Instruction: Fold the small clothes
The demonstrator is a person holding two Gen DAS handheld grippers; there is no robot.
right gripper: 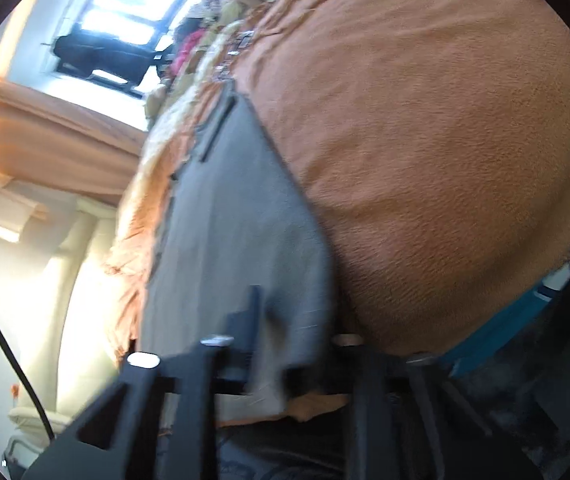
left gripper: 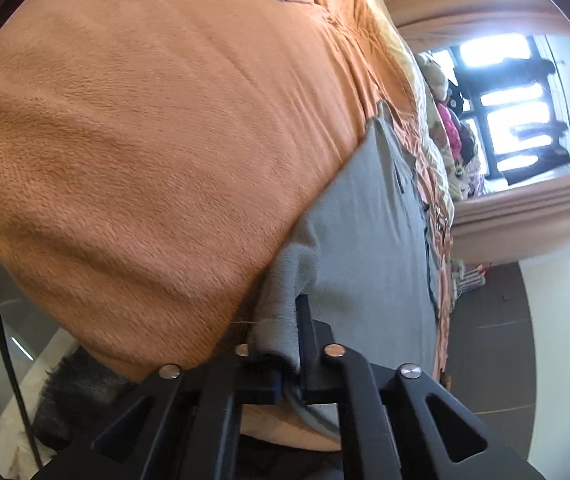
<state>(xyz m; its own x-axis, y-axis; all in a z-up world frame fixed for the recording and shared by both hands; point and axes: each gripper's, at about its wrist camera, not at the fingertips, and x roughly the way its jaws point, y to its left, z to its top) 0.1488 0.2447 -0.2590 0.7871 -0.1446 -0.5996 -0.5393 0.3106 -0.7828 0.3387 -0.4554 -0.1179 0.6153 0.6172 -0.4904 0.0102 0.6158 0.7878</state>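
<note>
In the left wrist view we see the left gripper [left gripper: 281, 344] at the lower middle of the frame, its black plastic fingers closed on a bunched corner of the grey garment [left gripper: 365, 216]. The cloth there is gathered into soft vertical folds with a faintly fuzzy nap, and it passes between the pads and hangs out below them. From that pinch the garment spreads up and to the right as a flat, smooth panel with a dark slit-like line near its upper end. It lies on the orange blanket [left gripper: 145, 140], a plush, short-piled fleece that bulges across the whole left and centre of the frame with shallow creases. At the upper right a bright window [left gripper: 513, 108] stands behind a heap of mixed fabrics [left gripper: 453, 136].

In the right wrist view the right gripper [right gripper: 273, 340] sits at the lower middle, clamped on another edge of the same grey garment [right gripper: 237, 216], though motion blur softens the contact, so we judge the pinch mainly from the cloth draping over the fingers. The garment runs up the centre as a long tapering sheet; the orange blanket [right gripper: 445, 160] fills the right side. A peach curtain [right gripper: 57, 136] hangs in pleats at the left.
</note>
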